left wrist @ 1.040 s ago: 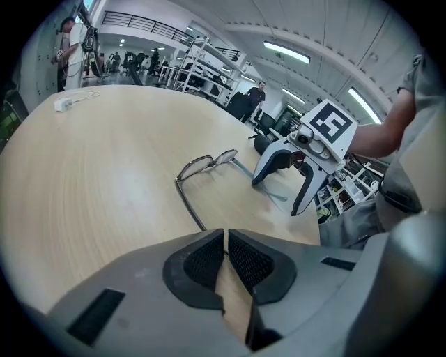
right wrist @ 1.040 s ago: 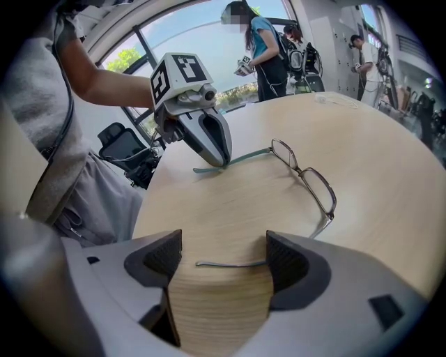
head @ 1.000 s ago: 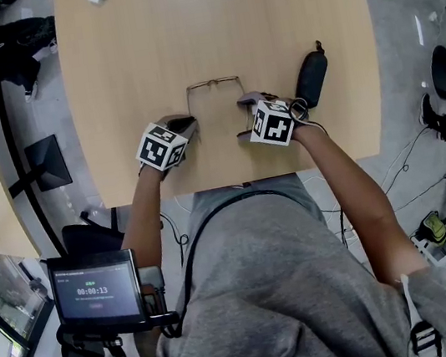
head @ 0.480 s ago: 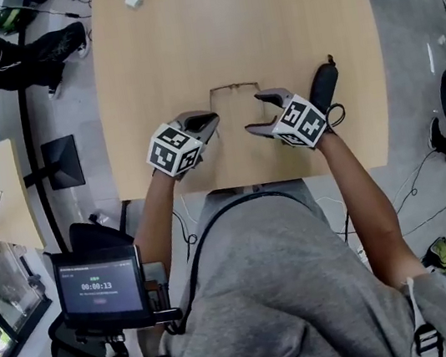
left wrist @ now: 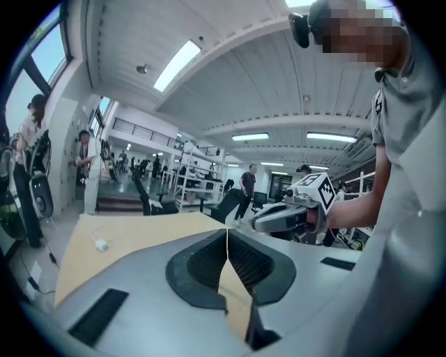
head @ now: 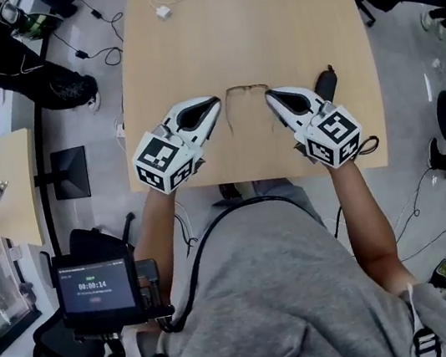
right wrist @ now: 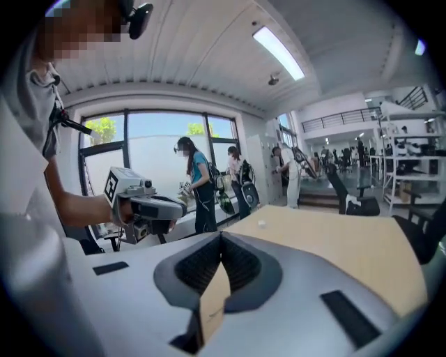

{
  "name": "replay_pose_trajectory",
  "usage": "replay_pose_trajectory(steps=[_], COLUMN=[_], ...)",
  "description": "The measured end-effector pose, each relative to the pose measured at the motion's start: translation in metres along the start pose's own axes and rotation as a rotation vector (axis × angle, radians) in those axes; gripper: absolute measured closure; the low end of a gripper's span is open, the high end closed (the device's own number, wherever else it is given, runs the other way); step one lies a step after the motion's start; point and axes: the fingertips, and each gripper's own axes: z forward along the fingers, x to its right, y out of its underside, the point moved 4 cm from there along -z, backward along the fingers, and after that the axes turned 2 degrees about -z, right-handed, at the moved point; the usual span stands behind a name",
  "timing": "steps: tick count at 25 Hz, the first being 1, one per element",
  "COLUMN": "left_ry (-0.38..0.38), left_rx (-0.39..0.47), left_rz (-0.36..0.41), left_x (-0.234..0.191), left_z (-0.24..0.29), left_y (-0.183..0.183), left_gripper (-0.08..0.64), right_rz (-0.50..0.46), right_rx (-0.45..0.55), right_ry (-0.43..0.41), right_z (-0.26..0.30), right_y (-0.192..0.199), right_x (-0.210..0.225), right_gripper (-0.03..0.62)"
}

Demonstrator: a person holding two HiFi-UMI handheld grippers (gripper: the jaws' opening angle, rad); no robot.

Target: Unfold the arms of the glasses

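Observation:
Thin wire-framed glasses [head: 245,90] lie on the light wooden table [head: 265,22], their arms stretched toward me. My left gripper [head: 212,104] hovers above the table just left of them, my right gripper [head: 270,96] just right of them; neither touches them. In the left gripper view the left gripper [left wrist: 227,231] has its ribbed pads meeting with nothing between them. The right gripper [right wrist: 221,238] looks the same in its own view, shut and empty. Each gripper view shows the other gripper across the gap, the right gripper [left wrist: 289,216] and the left gripper [right wrist: 150,206].
A black glasses case [head: 324,85] lies on the table right of the right gripper. A white charger with its cable [head: 164,10] sits at the far edge. A screen on a stand [head: 96,288] is at my lower left. People stand in the room beyond.
Both grippers have lifted off the table and now point more level, either side of the glasses. The right gripper's jaws have gone from open to shut.

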Motion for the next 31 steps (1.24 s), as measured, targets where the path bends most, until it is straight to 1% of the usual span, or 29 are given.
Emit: replay_pose_trajectory(steps=[3, 5, 7, 9, 12, 14, 17, 21, 23, 26, 31], left_ry=[-0.017, -0.031, -0.047, -0.062, -0.088, -0.111, -0.148, -0.194, -0.205, -0.197, -0.200], left_rx=[0.118, 0.188, 0.244, 0.279, 0.301, 0.308, 0.306, 0.298, 0.287, 0.271, 0.264], left_rz=[0.065, 0.120, 0.168, 0.199, 0.238, 0.250, 0.240, 0.171, 0.154, 0.178, 0.169], left_x=[0.022, 0.048, 0.075, 0.099, 0.132, 0.152, 0.181, 0.211, 0.234, 0.286, 0.391], left_z=[-0.026, -0.054, -0.076, -0.092, -0.112, -0.124, -0.140, -0.153, -0.154, -0.146, -0.144], left_y=[-0.041, -0.064, -0.082, -0.092, -0.095, -0.091, -0.078, -0.054, -0.043, -0.026, 0.013], left_gripper=[0.551, 0.551, 0.551, 0.551, 0.551, 0.551, 0.551, 0.551, 0.551, 0.551, 0.551], right_rz=[-0.035, -0.071, -0.110, -0.131, -0.145, -0.149, -0.148, -0.163, -0.181, -0.179, -0.184], right_rx=[0.118, 0.191, 0.243, 0.276, 0.314, 0.324, 0.322, 0.294, 0.280, 0.272, 0.254], right_ry=[0.013, 0.036, 0.072, 0.100, 0.117, 0.120, 0.121, 0.120, 0.124, 0.134, 0.112], right_z=[-0.028, -0.059, -0.092, -0.122, -0.156, -0.174, -0.202, -0.236, -0.260, -0.305, -0.387], right_y=[-0.043, -0.069, -0.088, -0.097, -0.096, -0.091, -0.079, -0.070, -0.065, -0.037, 0.015], right_x=[-0.029, -0.059, -0.081, -0.095, -0.111, -0.121, -0.135, -0.152, -0.160, -0.171, -0.199], right_gripper=[0.585, 0.586, 0.586, 0.586, 0.586, 0.586, 0.586, 0.586, 0.586, 0.586, 0.586])
